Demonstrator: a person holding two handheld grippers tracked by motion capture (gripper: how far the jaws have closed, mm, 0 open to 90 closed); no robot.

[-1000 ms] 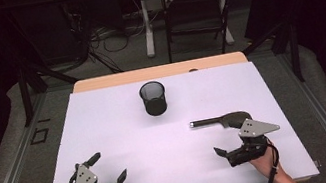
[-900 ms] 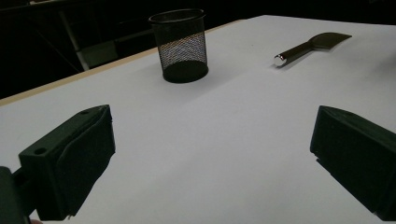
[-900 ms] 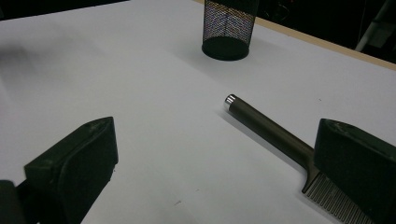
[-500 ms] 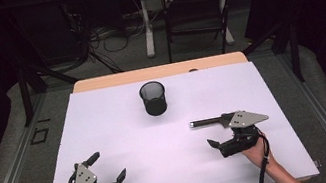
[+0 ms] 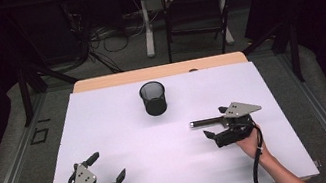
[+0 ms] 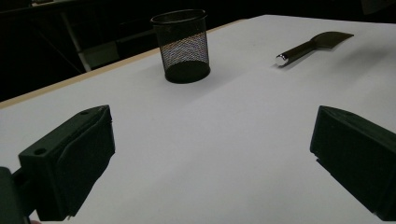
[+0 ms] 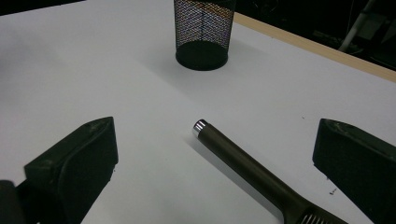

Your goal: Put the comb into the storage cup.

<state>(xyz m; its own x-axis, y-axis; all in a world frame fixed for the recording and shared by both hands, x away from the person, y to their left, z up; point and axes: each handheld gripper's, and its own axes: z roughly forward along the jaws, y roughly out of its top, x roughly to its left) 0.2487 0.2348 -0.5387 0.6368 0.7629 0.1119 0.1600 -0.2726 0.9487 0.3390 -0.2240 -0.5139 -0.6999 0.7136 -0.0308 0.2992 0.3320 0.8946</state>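
One dark spatula [image 7: 261, 177], silver-tipped handle, lies flat on the table [image 5: 122, 129].

Lab: dark room, floor cables [image 5: 105, 33]

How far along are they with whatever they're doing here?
Nothing looks done yet: the mesh cup stands empty. In hand: the right gripper, jaws open, sits over the dark tool's handle without gripping. The left gripper rests open. Left, probably: grabbing the tool and perhaps dropping it in.
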